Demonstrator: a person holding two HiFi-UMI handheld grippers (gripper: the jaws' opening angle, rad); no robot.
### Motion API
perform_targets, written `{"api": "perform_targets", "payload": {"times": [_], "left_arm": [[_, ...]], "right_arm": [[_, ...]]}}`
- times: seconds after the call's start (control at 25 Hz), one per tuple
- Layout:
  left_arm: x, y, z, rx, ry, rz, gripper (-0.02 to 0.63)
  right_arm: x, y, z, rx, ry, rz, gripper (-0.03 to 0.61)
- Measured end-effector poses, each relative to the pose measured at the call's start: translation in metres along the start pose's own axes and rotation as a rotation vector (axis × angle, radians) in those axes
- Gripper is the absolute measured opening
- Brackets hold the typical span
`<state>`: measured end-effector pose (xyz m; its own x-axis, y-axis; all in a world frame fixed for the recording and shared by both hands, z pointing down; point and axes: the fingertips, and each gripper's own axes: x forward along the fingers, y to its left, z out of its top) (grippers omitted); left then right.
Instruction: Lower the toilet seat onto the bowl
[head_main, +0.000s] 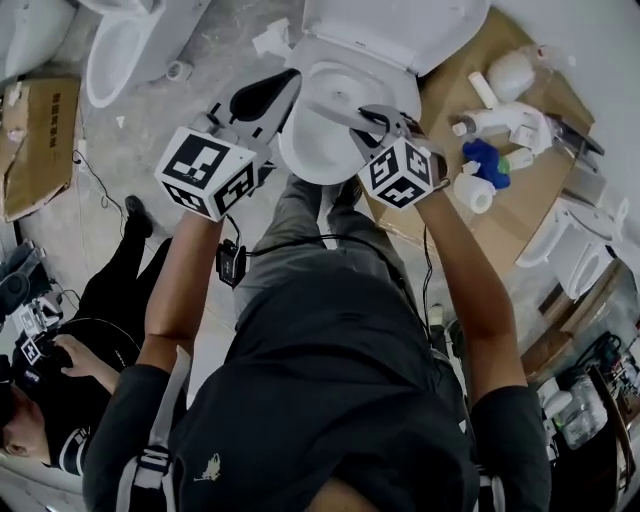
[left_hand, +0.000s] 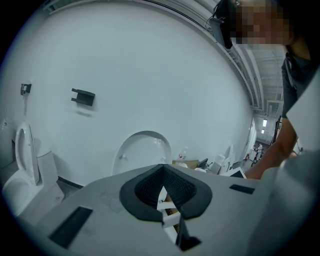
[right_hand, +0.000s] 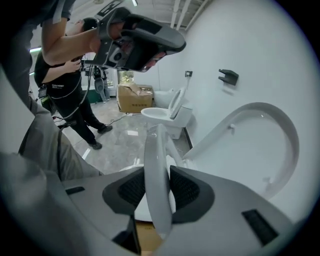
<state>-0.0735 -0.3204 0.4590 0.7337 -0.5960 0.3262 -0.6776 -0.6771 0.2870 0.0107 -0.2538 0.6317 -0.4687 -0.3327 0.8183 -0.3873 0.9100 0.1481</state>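
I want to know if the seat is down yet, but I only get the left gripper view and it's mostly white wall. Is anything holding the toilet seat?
Observer: Yes. The right gripper is closed on the toilet seat, with a pad on each side of its rim.
Operator: Is it lying on the bowl?
Observer: Not yet. In the right gripper view the seat stands tilted up, off the bowl.
Operator: Is there stuff next to the toilet?
Observer: In the head view, a cardboard sheet beside it carries white bottles and a blue object.
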Motion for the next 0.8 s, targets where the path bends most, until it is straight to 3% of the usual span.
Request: {"api": "perform_targets", "payload": {"times": [0.8], "left_arm": [[-0.011, -0.008, -0.038, -0.02, 0.058, -0.002, 0.003]], "right_arm": [[0.052, 0.116, -0.049, -0.045, 0.105, 0.202, 0.203]]}}
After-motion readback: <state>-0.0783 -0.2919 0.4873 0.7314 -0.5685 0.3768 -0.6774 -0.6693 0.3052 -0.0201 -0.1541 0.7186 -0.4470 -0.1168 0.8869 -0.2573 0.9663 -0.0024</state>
